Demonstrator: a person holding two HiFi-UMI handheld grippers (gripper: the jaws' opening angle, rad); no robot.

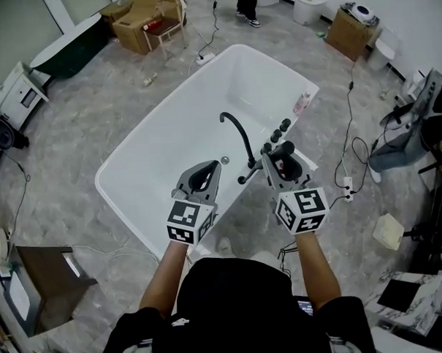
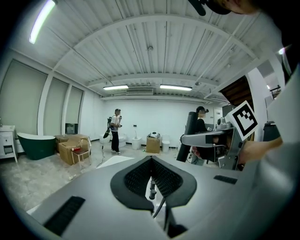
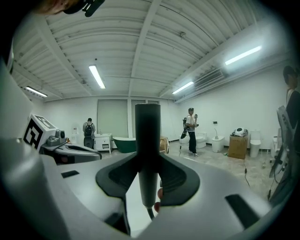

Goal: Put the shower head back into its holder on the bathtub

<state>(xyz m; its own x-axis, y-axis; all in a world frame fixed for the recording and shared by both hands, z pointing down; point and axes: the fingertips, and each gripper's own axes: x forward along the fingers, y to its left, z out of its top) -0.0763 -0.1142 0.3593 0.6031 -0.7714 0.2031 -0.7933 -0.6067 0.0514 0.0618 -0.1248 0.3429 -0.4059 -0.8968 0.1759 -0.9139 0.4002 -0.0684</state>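
Note:
The white bathtub lies ahead of me, with a black curved faucet and black knobs on its right rim. A dark shower head stands upright between the jaws of my right gripper, which is shut on its handle; a hose hangs from its lower end. In the head view that right gripper hovers over the tub's right rim, just short of the knobs. My left gripper is beside it over the tub's near end. Its jaws meet at the tips with nothing held.
Cardboard boxes and a small chair stand beyond the tub. A dark green tub sits far left. Cables and a power strip lie on the floor to the right. A person stands far off.

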